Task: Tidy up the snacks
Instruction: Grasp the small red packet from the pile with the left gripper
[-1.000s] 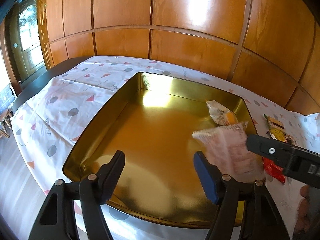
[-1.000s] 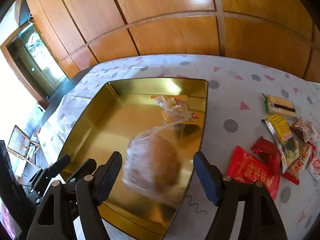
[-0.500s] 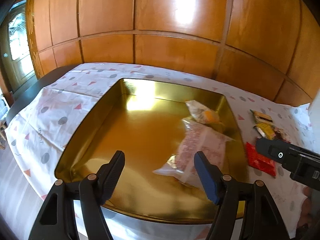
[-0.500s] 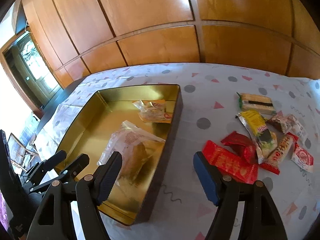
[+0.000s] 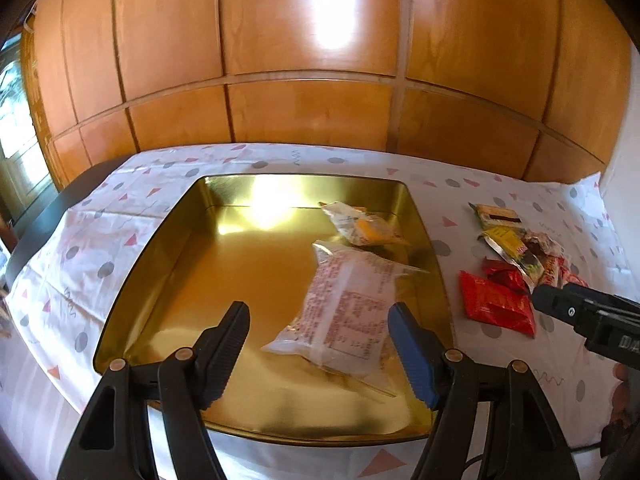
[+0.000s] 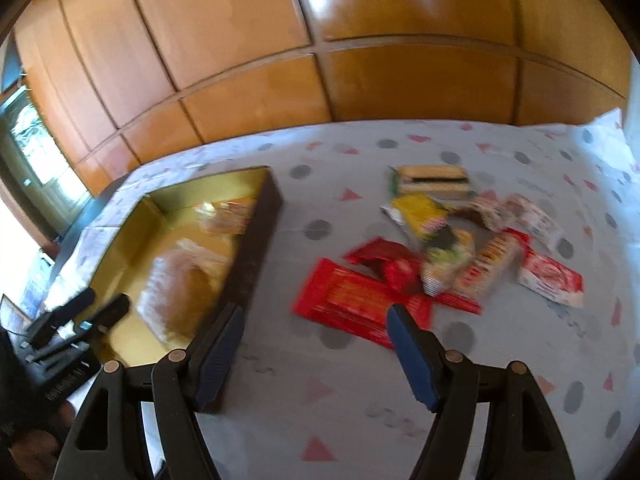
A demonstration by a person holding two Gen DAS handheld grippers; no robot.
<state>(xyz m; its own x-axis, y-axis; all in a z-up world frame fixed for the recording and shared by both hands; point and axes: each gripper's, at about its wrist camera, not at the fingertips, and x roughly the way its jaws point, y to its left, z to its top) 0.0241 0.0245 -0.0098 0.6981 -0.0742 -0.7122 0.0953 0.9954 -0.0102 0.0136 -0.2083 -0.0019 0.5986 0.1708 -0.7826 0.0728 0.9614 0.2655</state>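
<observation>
Now, ahead of the empty, parted right gripper [image 6: 316, 350], at twelve o'clock: flat red packet [image 6: 354, 306], long axis ten-to-four, on the table outside the gold tin [image 6: 256, 248]; left gripper [image 5: 320, 350], also parted and empty, over the tin, farther off.

The tin [image 5: 168, 248] in front of me is polished gold metal, mirror-bright inside, dark and dull on its outer wall. In it lies a clear, crinkled plastic bag [image 5: 348, 312] with red print. The cloth [image 5: 80, 240] over the surface is thin, matt and creased. The red packet [image 6: 352, 304] looks like shiny foil. The wall panels [image 5: 304, 40] are varnished wood, glossy. My left tongs [image 5: 318, 354] are matt black plastic, with one ribbed blue pad.
</observation>
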